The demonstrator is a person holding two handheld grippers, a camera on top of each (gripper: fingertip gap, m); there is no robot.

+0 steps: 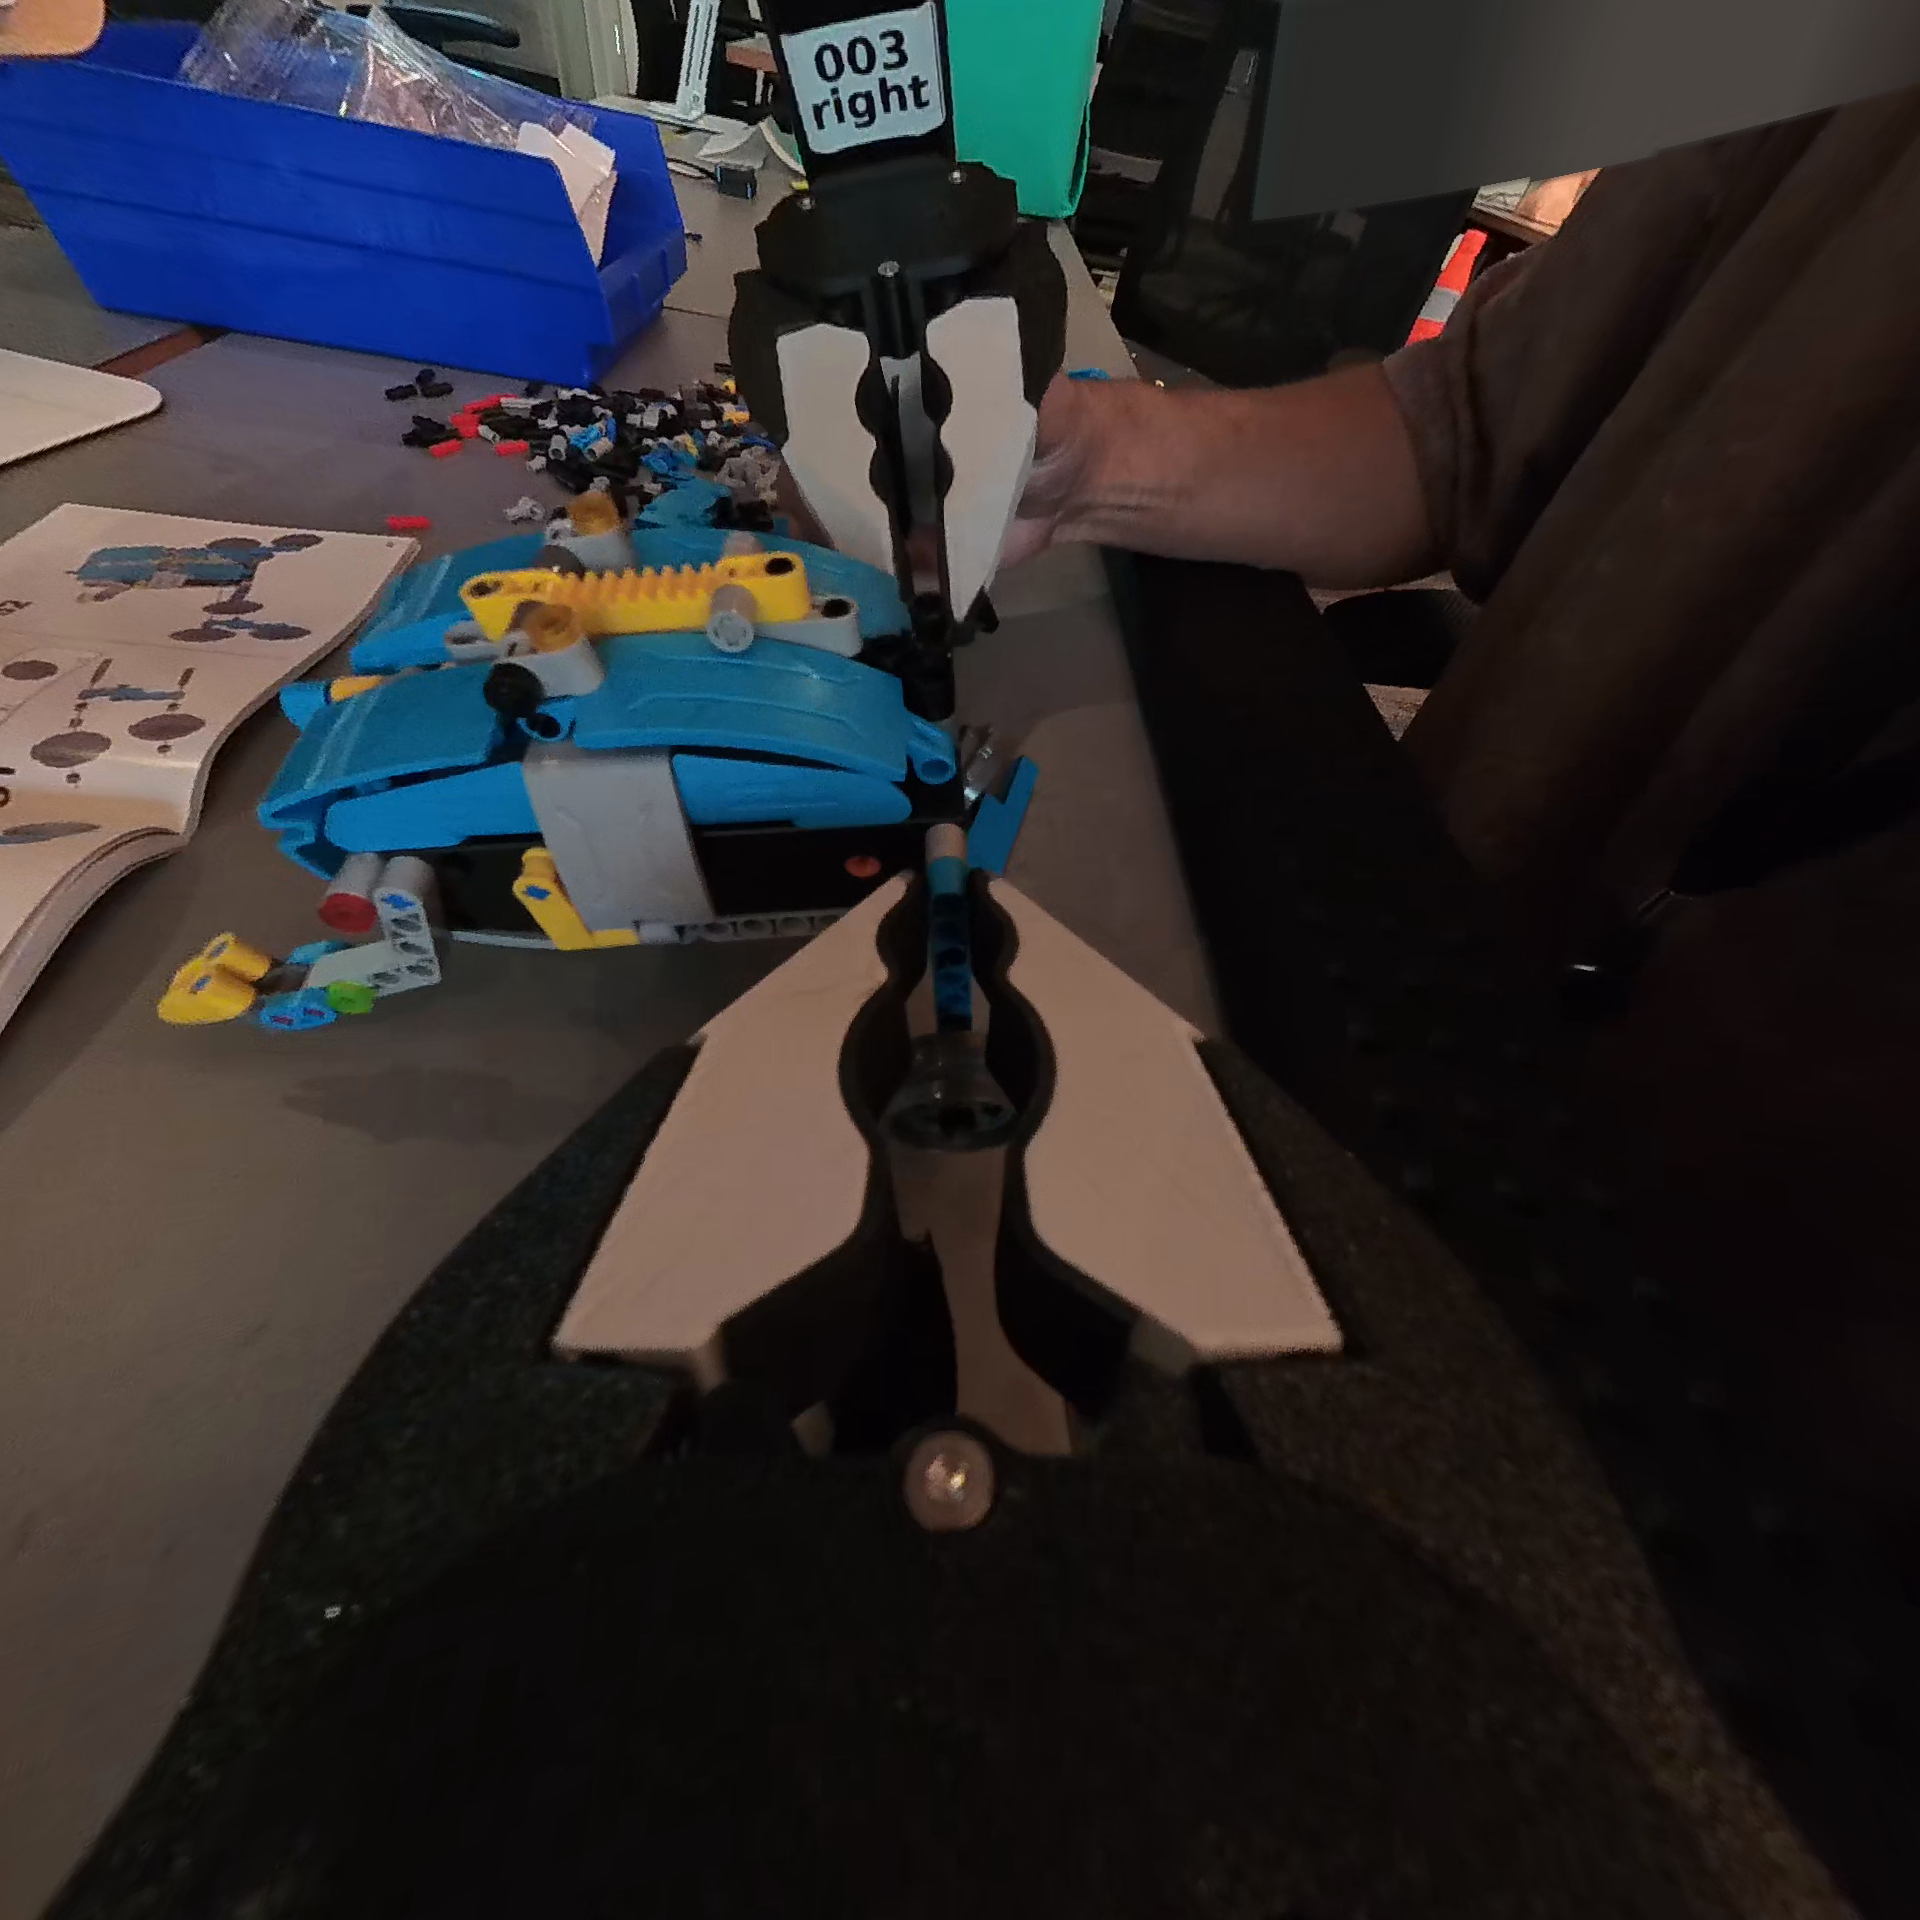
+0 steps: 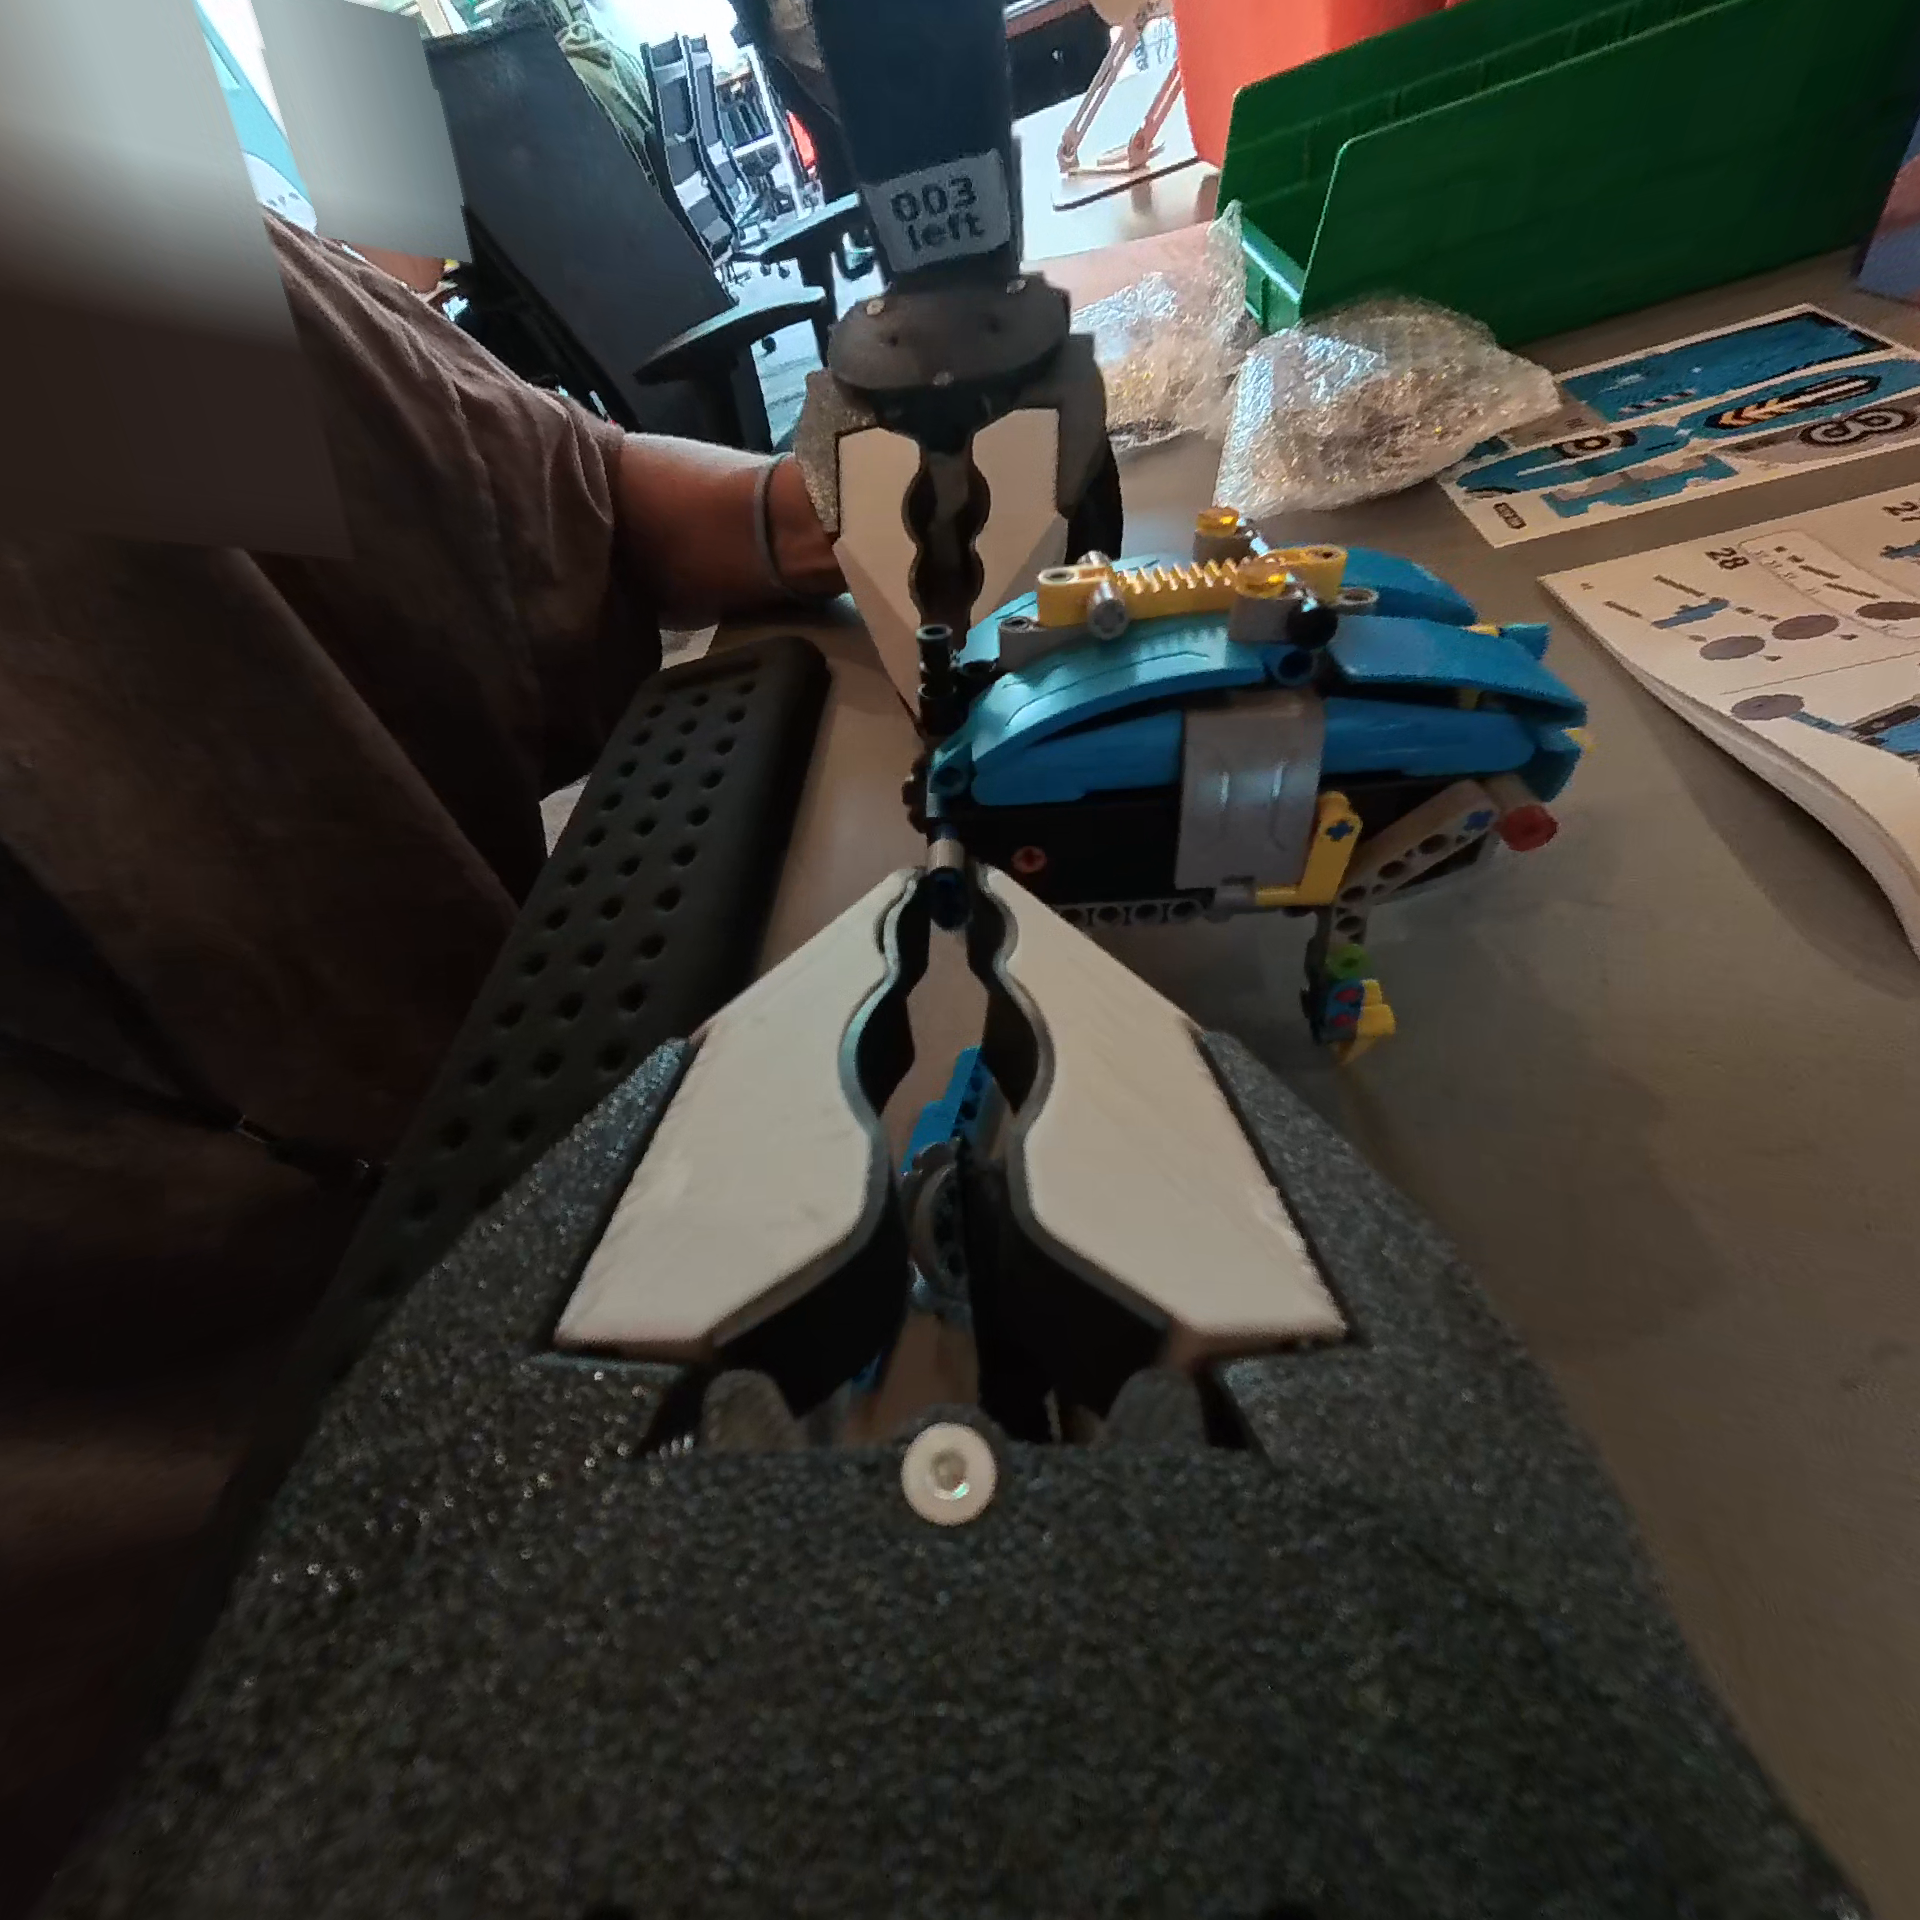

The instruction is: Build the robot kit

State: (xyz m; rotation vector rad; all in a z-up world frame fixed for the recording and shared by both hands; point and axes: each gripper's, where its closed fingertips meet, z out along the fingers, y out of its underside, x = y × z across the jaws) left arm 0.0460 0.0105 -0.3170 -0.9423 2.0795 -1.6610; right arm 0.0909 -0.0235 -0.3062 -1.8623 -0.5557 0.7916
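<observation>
A blue, yellow and black toy brick vehicle model (image 1: 623,748) lies on the grey table (image 1: 208,1247); it also shows in the right wrist view (image 2: 1247,717). My left gripper (image 1: 945,888) is shut on a thin blue beam (image 1: 951,956) with a black round piece (image 1: 948,1101), at the model's near end. My right gripper (image 1: 925,613) comes from the far side, shut on a black pin piece (image 1: 928,665) at the same end. In the right wrist view the right gripper (image 2: 951,883) is shut on a blue beam (image 2: 951,1101), and the left gripper (image 2: 925,707) faces it.
A blue bin (image 1: 343,229), a pile of small loose parts (image 1: 603,426) and an open instruction booklet (image 1: 135,665) lie to the left. A green bin (image 2: 1558,156), plastic bags (image 2: 1371,405) and a sticker sheet (image 2: 1714,416) lie beyond. A black perforated armrest (image 2: 623,883) runs along the table edge. Across from one pair of fingers to the other is roughly 7 cm.
</observation>
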